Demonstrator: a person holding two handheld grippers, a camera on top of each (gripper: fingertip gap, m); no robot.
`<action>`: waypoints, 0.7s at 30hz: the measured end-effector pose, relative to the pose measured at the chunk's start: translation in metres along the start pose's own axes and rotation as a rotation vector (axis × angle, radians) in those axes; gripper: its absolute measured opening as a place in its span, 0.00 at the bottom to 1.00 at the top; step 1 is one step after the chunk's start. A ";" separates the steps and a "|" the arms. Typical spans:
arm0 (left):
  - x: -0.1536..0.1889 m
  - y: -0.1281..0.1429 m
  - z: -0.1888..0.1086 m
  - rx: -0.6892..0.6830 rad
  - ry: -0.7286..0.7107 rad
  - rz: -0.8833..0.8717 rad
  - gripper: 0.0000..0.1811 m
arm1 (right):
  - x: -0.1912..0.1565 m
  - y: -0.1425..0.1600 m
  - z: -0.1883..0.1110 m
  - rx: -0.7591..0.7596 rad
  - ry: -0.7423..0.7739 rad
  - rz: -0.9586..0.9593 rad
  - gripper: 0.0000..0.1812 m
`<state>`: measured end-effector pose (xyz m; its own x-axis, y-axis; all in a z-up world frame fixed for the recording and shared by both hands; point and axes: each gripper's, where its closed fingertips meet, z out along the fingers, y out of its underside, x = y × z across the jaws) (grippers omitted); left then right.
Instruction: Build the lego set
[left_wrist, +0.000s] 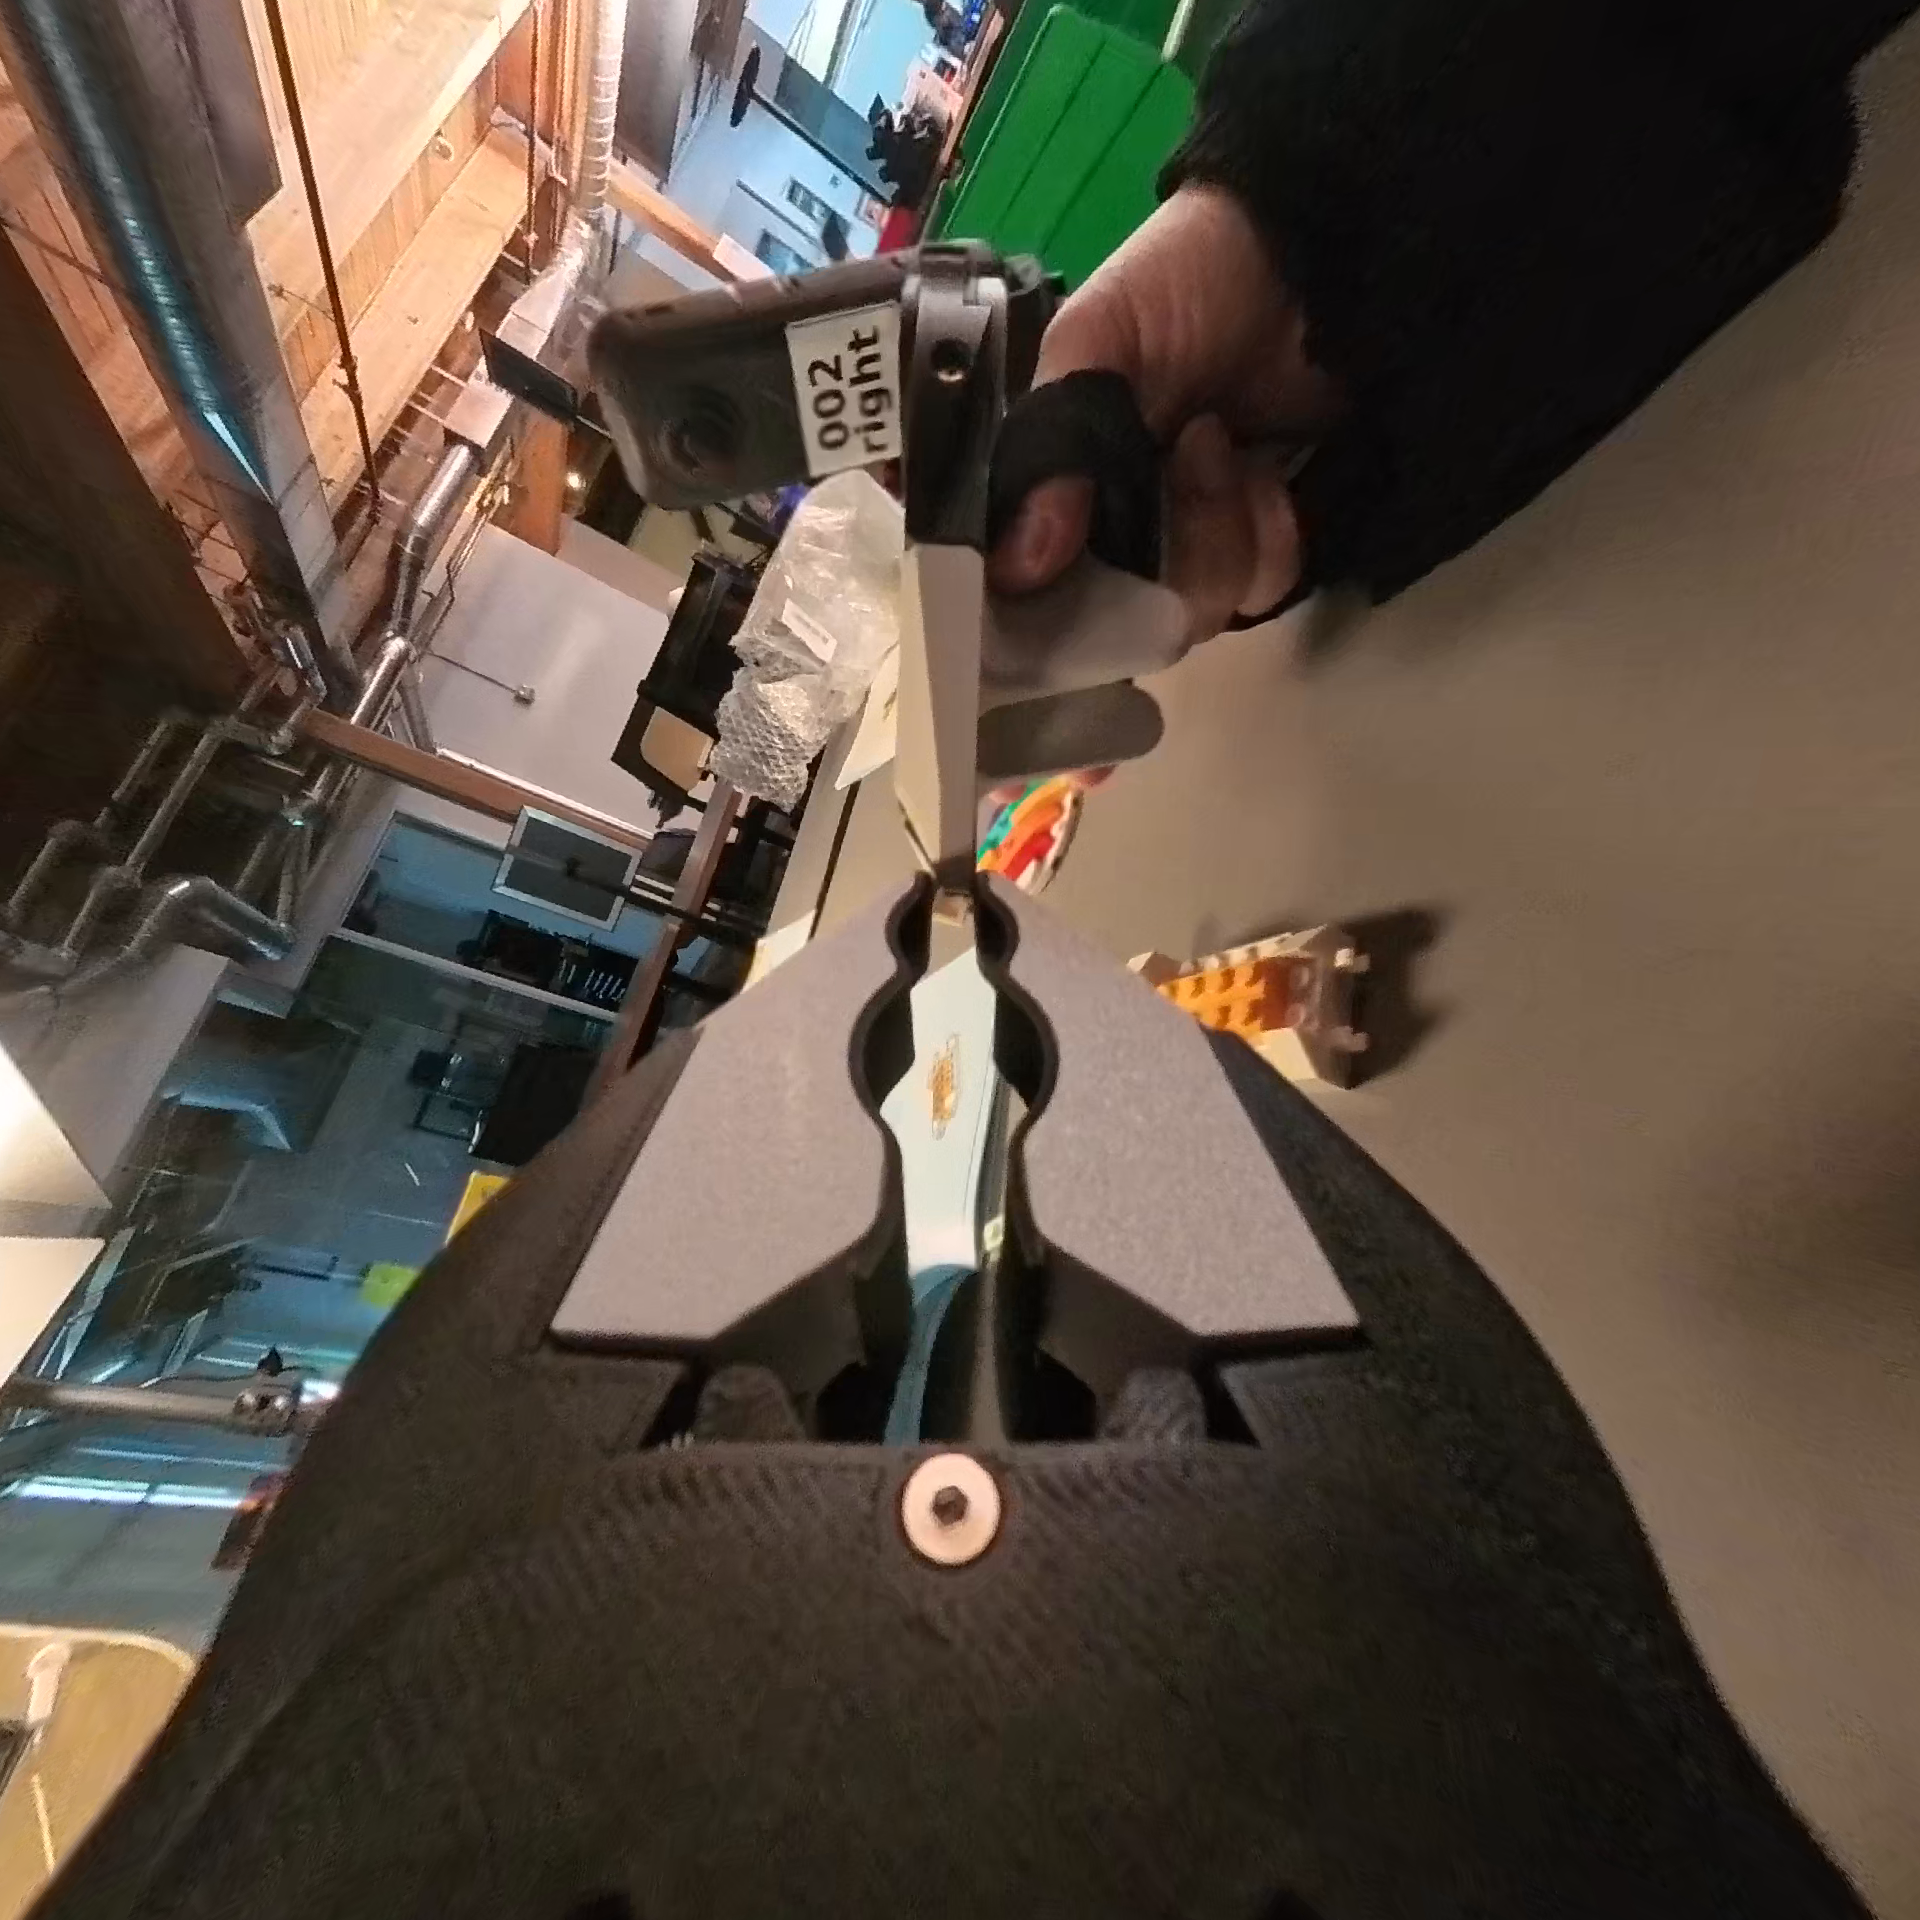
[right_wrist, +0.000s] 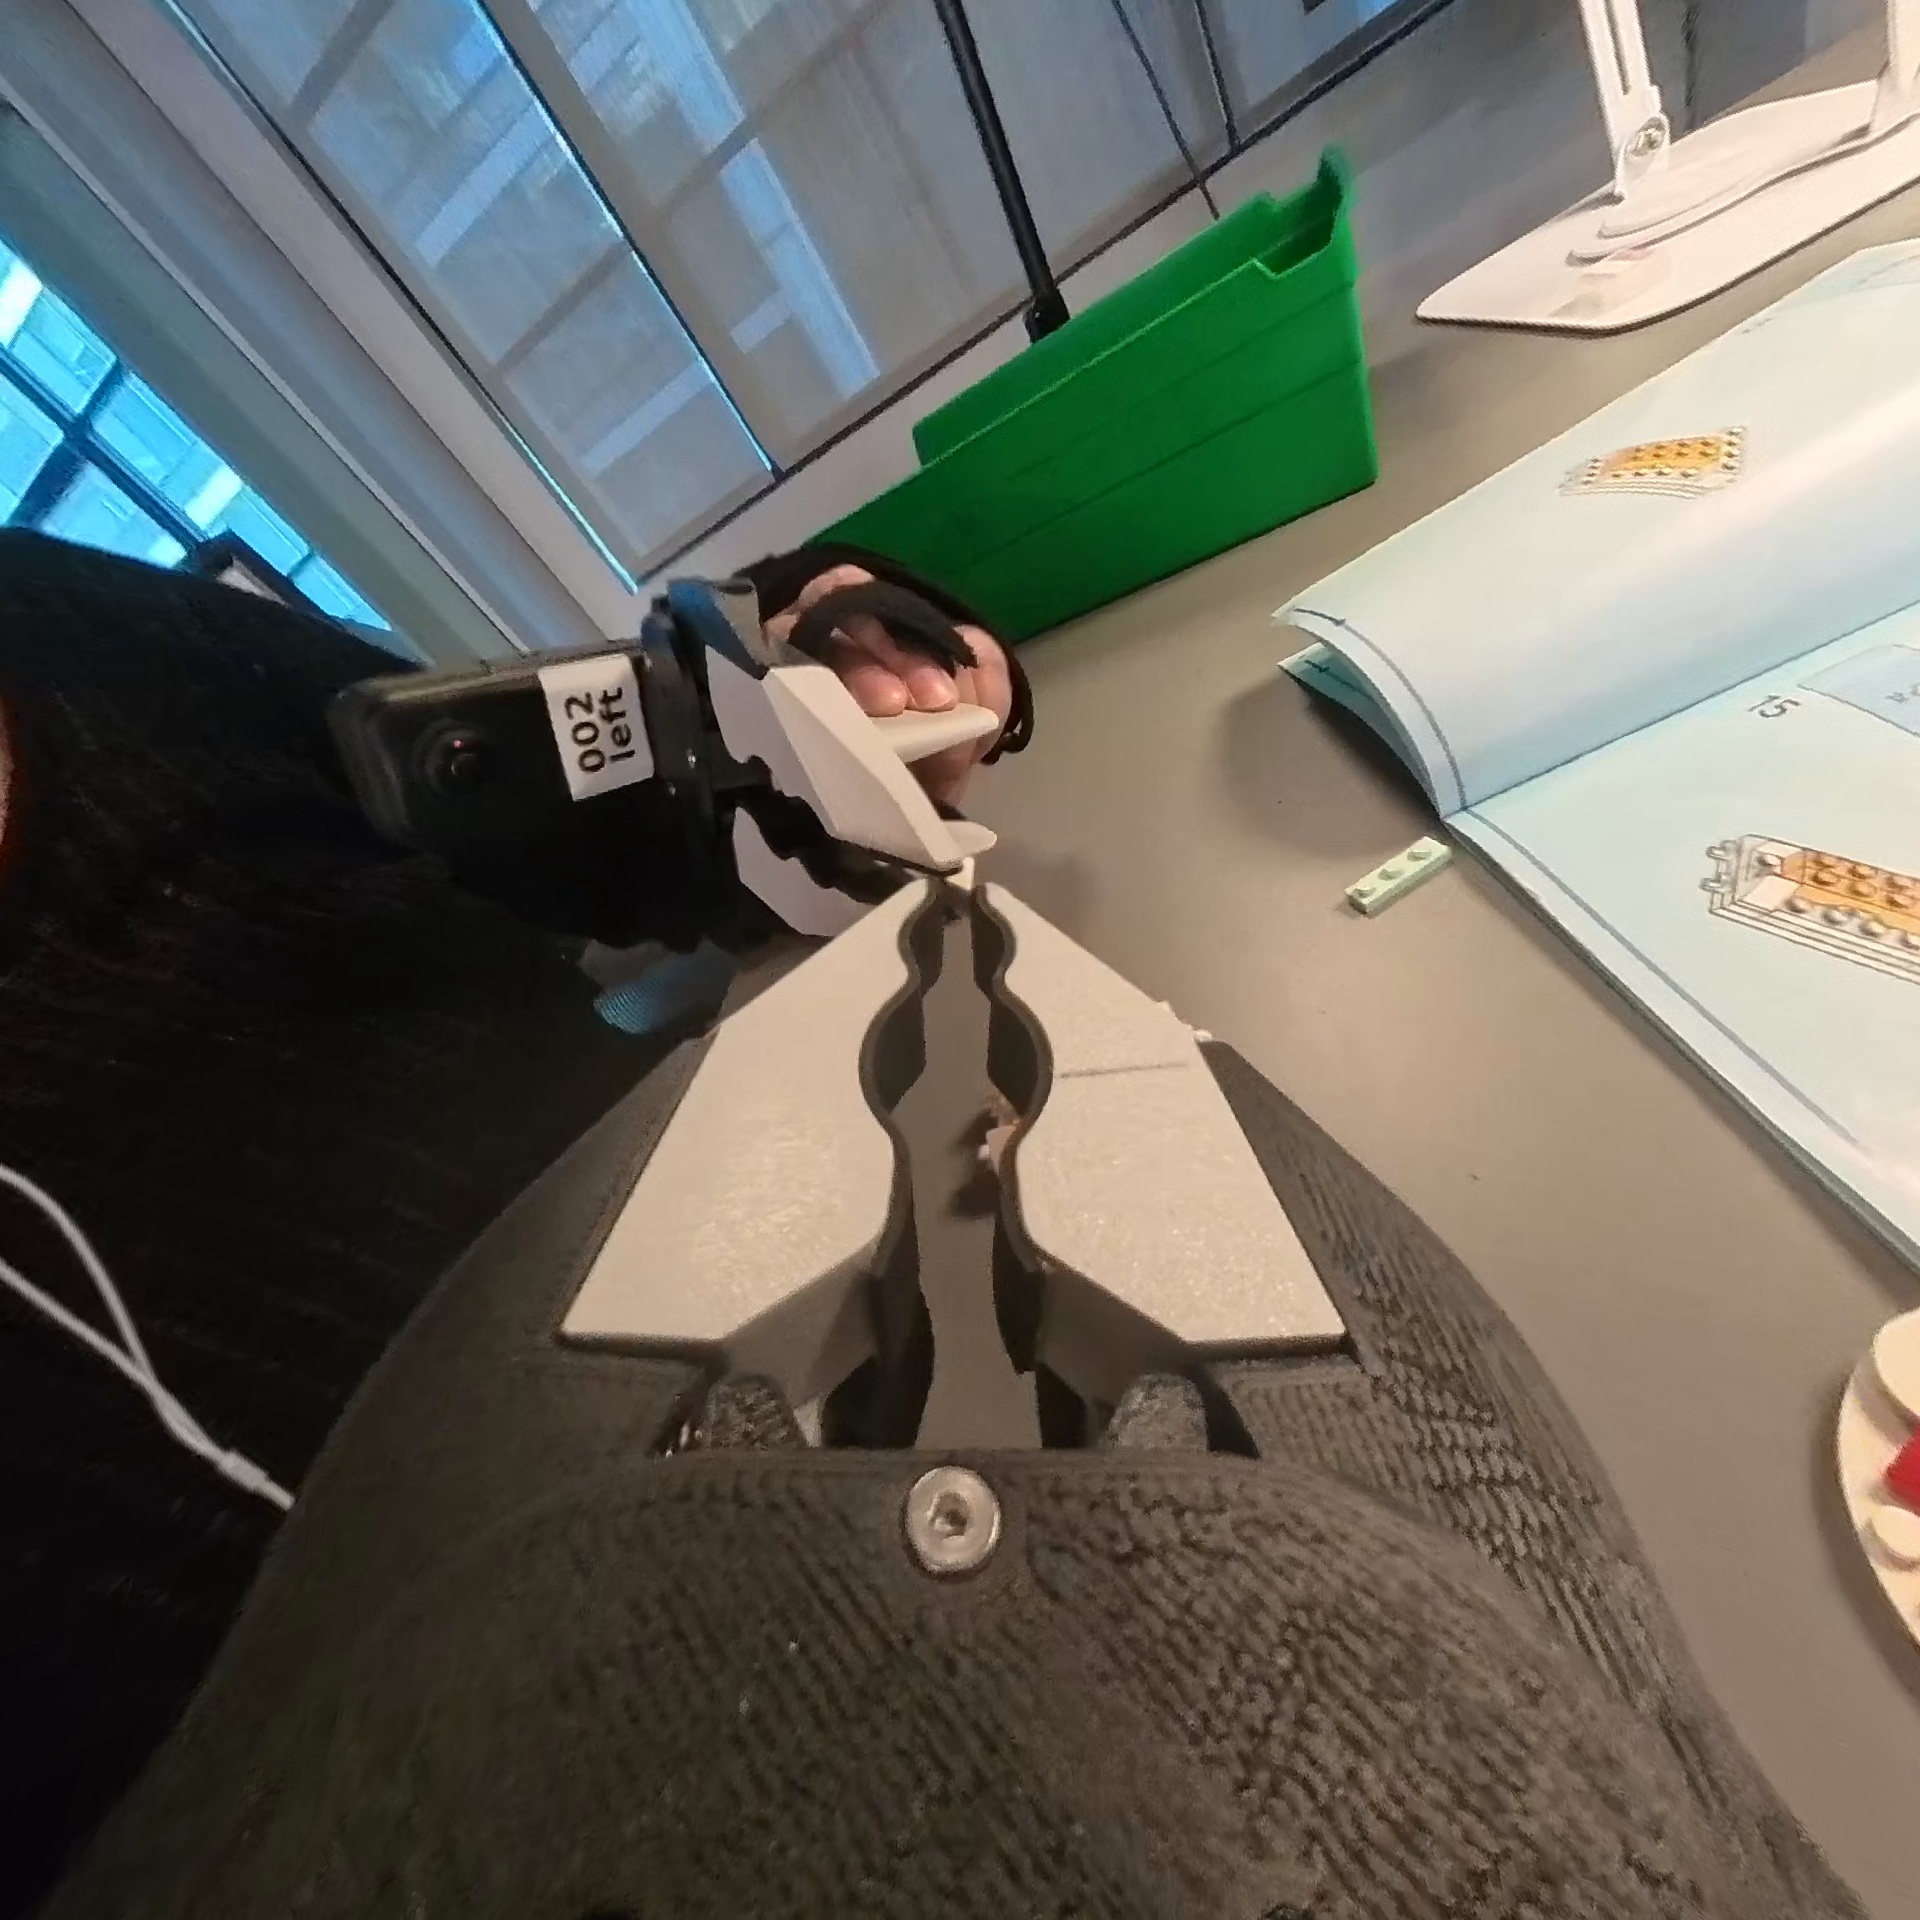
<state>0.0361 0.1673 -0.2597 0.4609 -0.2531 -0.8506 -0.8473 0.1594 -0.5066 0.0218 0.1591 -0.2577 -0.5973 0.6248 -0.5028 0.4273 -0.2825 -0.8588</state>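
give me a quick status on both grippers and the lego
Left gripper and right gripper tip to tip above the table, both pinched on one small pale piece. Partial orange build on the table, untouched. Nothing in the way.

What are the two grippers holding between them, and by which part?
The left gripper and the right gripper meet tip to tip, both pinching one tiny pale piece from opposite ends.

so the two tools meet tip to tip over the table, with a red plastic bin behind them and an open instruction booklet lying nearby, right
Not quite: the plastic bin is green, not red, as the right wrist view shows. The rest holds: the left tool and right tool meet tip to tip above the grey table, and the open pale blue instruction booklet lies nearby.
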 end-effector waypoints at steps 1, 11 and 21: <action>0.001 -0.001 0.000 0.011 0.013 -0.008 0.04 | -0.001 0.001 0.000 -0.020 0.004 -0.028 0.02; 0.000 -0.005 -0.008 0.193 0.515 -1.030 0.12 | 0.005 0.007 -0.012 -0.175 0.343 -1.020 0.01; 0.011 -0.002 -0.011 0.203 0.811 -1.443 0.08 | -0.004 0.015 -0.002 -0.283 0.459 -1.527 0.01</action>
<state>0.0397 0.1536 -0.2666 0.4792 -0.6790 0.5562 0.1989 -0.5332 -0.8223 0.0317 0.1537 -0.2685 -0.3405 0.3508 0.8724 -0.2076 0.8768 -0.4336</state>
